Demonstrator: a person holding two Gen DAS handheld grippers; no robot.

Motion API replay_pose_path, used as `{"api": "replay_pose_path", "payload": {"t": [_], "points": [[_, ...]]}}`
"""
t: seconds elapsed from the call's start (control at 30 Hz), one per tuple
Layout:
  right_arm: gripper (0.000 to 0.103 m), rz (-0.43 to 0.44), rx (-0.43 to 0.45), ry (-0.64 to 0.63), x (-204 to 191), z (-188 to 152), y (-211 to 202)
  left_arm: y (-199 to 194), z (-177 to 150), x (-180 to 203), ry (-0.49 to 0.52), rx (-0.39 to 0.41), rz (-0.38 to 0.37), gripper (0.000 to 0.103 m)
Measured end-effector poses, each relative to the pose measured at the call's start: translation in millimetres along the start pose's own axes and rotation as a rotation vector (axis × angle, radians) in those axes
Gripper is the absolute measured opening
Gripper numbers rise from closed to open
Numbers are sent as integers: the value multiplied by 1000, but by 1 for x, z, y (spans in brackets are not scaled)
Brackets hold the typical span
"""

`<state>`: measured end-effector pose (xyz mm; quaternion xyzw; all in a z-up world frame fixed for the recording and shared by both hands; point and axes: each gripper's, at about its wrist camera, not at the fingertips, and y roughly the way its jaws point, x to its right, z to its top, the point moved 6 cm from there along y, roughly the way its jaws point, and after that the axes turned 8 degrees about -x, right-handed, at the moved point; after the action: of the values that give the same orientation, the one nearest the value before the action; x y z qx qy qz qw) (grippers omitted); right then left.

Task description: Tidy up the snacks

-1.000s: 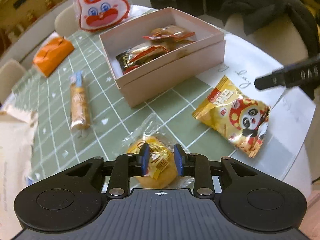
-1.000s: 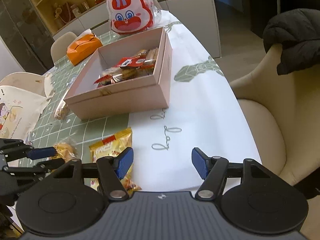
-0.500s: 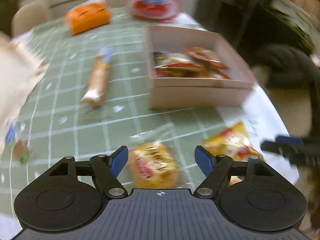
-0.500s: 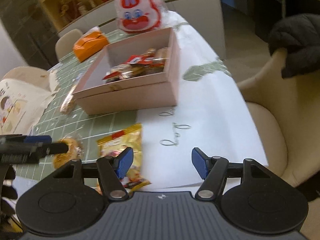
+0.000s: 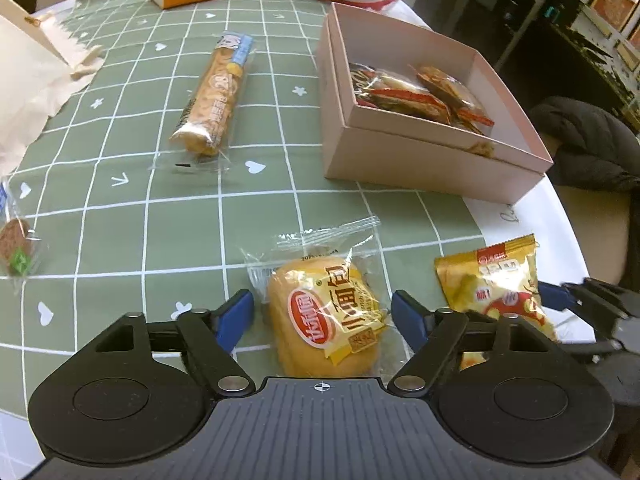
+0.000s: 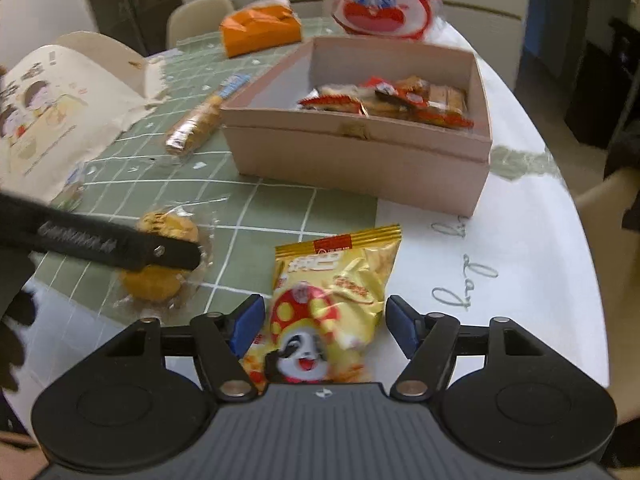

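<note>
Lying flat, yellow bun (image 5: pixel 328 316) in clear crinkled wrapper.

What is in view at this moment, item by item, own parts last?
Box: one, pink, open, right side of table, wrapped snacks inside.
Snack packets in box: several, red and brown; exact count unclear.
Bun: one, yellow in clear wrapper, between the left gripper's fingers.
Chip bag: one, gold with a panda, between the right gripper's fingers.
Biscuit roll: one, tan with blue end, on green cloth left of box.
Small cookie: one, brown in clear wrapper, left edge.
Orange pack: one, far side.
Rabbit bag: one, white and red, behind box.
Paper bag: one, cream, left.
Tablecloth: one, green checked.
Left gripper: open.
Right gripper: open.
</note>
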<state>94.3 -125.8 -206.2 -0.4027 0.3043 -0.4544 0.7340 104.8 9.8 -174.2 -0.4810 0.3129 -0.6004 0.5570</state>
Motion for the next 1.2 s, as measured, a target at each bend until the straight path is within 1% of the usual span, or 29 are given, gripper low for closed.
{"api": "replay_pose_path", "payload": {"t": [0.03, 0.13, 0.23, 0.3, 0.33, 0.37, 0.43, 0.47, 0.5, 0.67, 0.7, 0.77, 0.87, 0.9, 0.97, 1.03, 1.07, 1.1, 1.13, 1.17, 1.2], "points": [[70, 2, 0, 8, 0, 1, 1, -1, -1, 0, 1, -3, -11, 72], [74, -7, -11, -8, 1, 2, 4, -5, -6, -1, 6, -14, -22, 70], [75, 3, -33, -24, 4, 4, 5, -10, -7, 1, 11, -11, -43, 68], [65, 21, -43, -34, 3, 6, 2, -14, -6, 4, 18, -4, -57, 67], [63, 33, -46, -47, 2, 7, -1, -17, -5, 6, 24, 2, -65, 67], [56, 43, -42, -60, 2, 9, -4, -20, -3, 8, 30, 9, -73, 67], [52, 69, -29, -73, 2, 15, -13, -30, 4, 12, 40, 37, -96, 66], [46, 80, -15, -73, 3, 20, -20, -36, 9, 14, 40, 56, -109, 66], [45, 91, 0, -74, 6, 26, -27, -45, 17, 16, 42, 83, -125, 66], [44, 119, 151, -38, 22, 75, -73, -93, 73, 23, 71, 260, -172, 65], [44, 130, 181, -25, 26, 87, -82, -99, 86, 25, 79, 286, -181, 66], [44, 143, 242, -3, 36, 113, -97, -104, 112, 29, 95, 312, -184, 66], [44, 124, 291, 28, 50, 151, -101, -90, 147, 37, 143, 304, -203, 66], [44, 112, 297, 34, 55, 162, -98, -80, 156, 39, 149, 283, -217, 66], [44, 83, 283, 68, 67, 184, -84, -53, 171, 42, 145, 219, -259, 66], [46, 85, 225, 121, 78, 200, -61, -18, 180, 42, 140, 136, -282, 64], [46, 106, 182, 151, 83, 204, -47, -1, 181, 42, 141, 107, -272, 63], [46, 136, 142, 186, 88, 207, -34, 11, 182, 41, 145, 92, -242, 63], [47, 164, 105, 223, 92, 208, -21, 19, 180, 40, 148, 89, -203, 63], [48, 161, 77, 250, 96, 206, -11, 20, 177, 39, 142, 106, -190, 63], [48, 149, 62, 261, 100, 204, -4, 16, 177, 37, 124, 135, -212, 63]]}}
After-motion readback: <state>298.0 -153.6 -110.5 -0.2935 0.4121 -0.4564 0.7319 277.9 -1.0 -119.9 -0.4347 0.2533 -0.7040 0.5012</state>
